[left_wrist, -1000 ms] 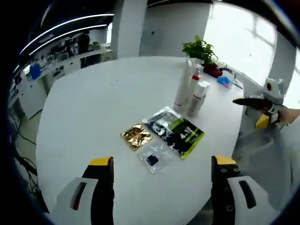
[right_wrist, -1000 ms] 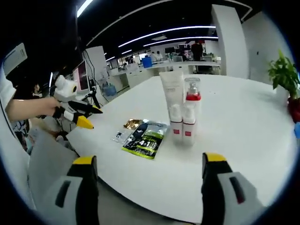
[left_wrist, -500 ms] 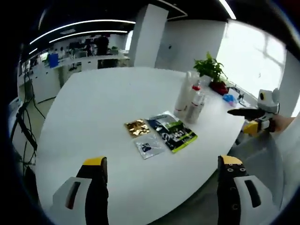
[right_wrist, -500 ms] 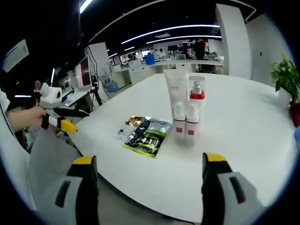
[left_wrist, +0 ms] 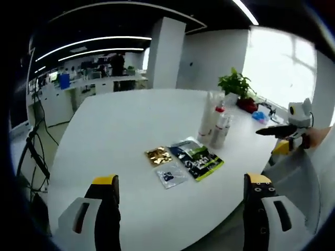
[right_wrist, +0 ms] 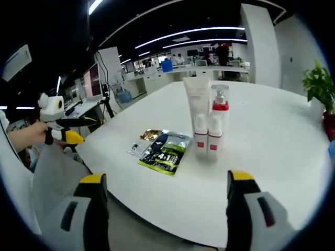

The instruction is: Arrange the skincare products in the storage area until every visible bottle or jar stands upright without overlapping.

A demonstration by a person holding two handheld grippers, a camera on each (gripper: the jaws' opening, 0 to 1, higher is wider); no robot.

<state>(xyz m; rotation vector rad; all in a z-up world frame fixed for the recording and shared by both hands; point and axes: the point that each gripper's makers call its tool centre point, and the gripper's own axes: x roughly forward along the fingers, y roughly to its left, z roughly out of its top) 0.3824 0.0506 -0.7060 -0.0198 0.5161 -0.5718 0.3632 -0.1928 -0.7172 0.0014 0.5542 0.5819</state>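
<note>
The left gripper point(left_wrist: 178, 196) is held with jaws wide apart and nothing between them; the right gripper point(right_wrist: 165, 196) likewise — spread and empty. Ahead of the left jaws, on the white table point(left_wrist: 115, 136), a clear sachet point(left_wrist: 170, 175), a gold sachet point(left_wrist: 158, 156) and a green-black pouch point(left_wrist: 198, 158) are seen lying flat. Beyond them, a white tube point(right_wrist: 196, 107), a red-collared pump bottle point(right_wrist: 219, 112) and two small white bottles point(right_wrist: 205, 137) are seen standing upright, clustered together. Farther still, a potted plant point(left_wrist: 235, 86) stands.
</note>
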